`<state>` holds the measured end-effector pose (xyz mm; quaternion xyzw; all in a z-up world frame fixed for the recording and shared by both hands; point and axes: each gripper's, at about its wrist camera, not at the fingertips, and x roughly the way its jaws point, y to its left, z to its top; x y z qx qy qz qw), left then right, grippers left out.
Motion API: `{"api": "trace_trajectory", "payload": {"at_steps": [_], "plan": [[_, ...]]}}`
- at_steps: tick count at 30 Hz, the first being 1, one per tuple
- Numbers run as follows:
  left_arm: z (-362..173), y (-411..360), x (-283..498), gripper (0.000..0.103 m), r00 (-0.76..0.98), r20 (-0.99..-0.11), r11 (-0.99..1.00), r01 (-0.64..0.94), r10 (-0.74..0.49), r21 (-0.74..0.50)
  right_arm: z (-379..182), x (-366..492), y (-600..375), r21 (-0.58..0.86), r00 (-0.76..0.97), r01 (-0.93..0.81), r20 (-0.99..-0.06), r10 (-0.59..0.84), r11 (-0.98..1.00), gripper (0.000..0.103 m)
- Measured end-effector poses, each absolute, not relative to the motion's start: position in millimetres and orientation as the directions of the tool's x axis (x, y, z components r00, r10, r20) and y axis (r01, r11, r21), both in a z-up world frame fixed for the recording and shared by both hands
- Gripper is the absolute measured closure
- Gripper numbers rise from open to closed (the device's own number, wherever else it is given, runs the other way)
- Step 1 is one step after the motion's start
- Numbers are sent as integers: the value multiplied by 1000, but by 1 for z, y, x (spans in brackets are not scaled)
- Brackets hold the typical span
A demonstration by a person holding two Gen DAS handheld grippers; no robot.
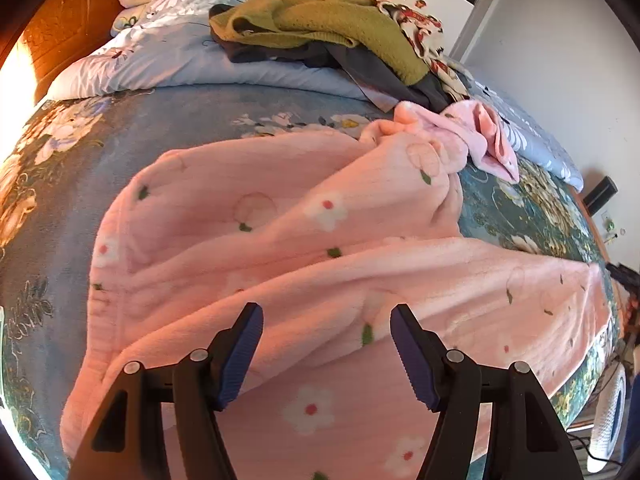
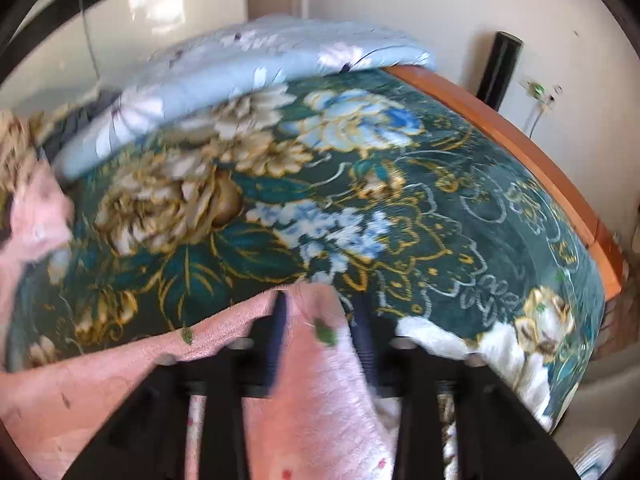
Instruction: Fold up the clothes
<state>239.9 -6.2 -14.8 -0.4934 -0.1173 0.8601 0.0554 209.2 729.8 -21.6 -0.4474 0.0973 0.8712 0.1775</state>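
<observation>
A pink fleece garment [image 1: 280, 220] with white flowers lies rumpled across the bed, one crumpled end [image 1: 480, 136] bunched at the far right. My left gripper [image 1: 326, 314] hovers just over its near part, open, blue pads wide apart with nothing between them. In the blurred right wrist view, my right gripper [image 2: 320, 300] stands with its jaws partly apart. A raised corner of the pink garment [image 2: 312, 380] fills the gap between them. The rest of the fleece trails off to the left.
The bed carries a dark teal floral blanket [image 2: 360, 200]. A light blue quilt [image 1: 180, 60] lies at the far side with a pile of clothes [image 1: 320, 20] on it, olive knit on top. An orange wooden bed frame [image 2: 520, 148] edges the right side, near a black post [image 2: 500, 64].
</observation>
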Motion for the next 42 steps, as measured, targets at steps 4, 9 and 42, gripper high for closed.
{"api": "trace_trajectory", "payload": {"at_steps": [4,9,42], "plan": [[-12,-16,239,33,-531,-821,-962,37,211,-271,-29,273,762,224,-574,-529,-805,151,-819,62],[-3,-41,235,33,-595,-780,-944,102,194,-313,-76,336,789,525,-609,-650,-792,-37,-549,62],[-106,-227,167,34,-535,-531,-466,266,657,-844,11,333,719,86,-456,-756,-781,427,-649,68]]}}
